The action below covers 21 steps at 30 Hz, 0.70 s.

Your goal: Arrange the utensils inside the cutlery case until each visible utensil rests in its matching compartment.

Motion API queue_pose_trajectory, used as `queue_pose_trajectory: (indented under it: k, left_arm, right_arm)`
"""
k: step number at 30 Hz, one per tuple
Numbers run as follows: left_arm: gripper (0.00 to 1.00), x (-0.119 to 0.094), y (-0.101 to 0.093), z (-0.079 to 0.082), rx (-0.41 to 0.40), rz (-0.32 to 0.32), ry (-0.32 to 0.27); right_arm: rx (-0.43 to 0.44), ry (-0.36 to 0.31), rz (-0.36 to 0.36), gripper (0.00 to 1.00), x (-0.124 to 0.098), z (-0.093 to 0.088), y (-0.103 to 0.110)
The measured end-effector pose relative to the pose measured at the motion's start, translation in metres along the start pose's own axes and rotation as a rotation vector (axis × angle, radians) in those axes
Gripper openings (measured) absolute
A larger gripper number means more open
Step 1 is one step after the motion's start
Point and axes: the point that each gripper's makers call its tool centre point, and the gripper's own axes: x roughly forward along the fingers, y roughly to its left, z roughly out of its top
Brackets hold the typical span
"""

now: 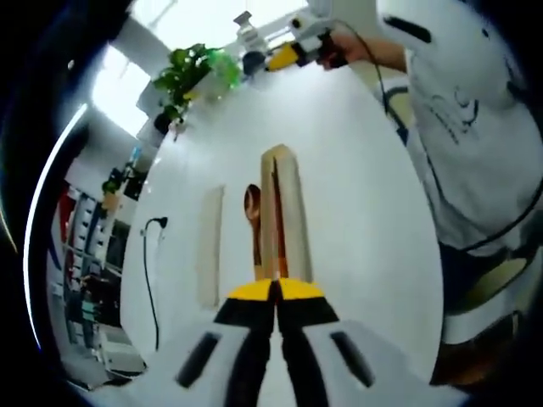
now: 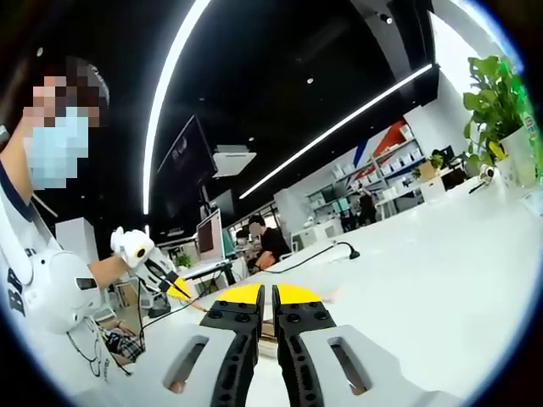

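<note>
- Left gripper [image 1: 276,292]: jaws pressed together with no gap, yellow tips meeting just at the near end of the case [image 1: 284,212]; whether anything is pinched between them cannot be told.
- Case: a narrow wooden box on the white table [image 1: 365,195], lying straight ahead of the left gripper, its long axis running away along the jaw line.
- Spoon [image 1: 253,216]: wooden, bowl at the far end, handle pointing back toward the left gripper; it lies along the case's left side, parallel to it. Whether it sits inside a compartment or just beside the wall cannot be told.
- Pale strip [image 1: 210,246]: a flat wooden piece, possibly the lid, parallel to the case and apart from it on the left.
- Right gripper [image 1: 297,47]: held at the table's far edge, well apart from the case. In its own view [image 2: 268,297] the jaws stand nearly closed, a thin slit between them, nothing visibly held.
- Judgement: the left gripper is much nearer; any next grasp of the spoon calls for a small shift to the left along the same axis.
</note>
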Motion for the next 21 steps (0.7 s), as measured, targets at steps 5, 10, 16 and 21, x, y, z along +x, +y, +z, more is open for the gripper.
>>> queue_pose_trajectory:
  k: [5, 10, 16, 21]
  left_arm:
    - [0.0, 0.017, -0.011, -0.002, -0.059, -0.072, -0.046]
    - [0.0, 0.034, 0.0, -0.028, -0.083, -0.057, -0.012]
    - [0.0, 0.013, 0.031, -0.045, -0.2, 0.05, -0.037]
    - [0.0, 0.01, 0.031, -0.084, -0.417, 0.108, -0.008]
  right_arm:
    - [-0.001, 0.017, 0.01, 0.03, 0.005, -0.005, 0.004]
    - [-0.04, 0.028, 0.006, 0.03, 0.003, -0.001, 0.008]
    - [-0.019, 0.025, -0.011, 0.03, 0.001, -0.004, 0.0]
    - [-0.002, 0.031, 0.0, 0.03, 0.007, -0.011, 0.0]
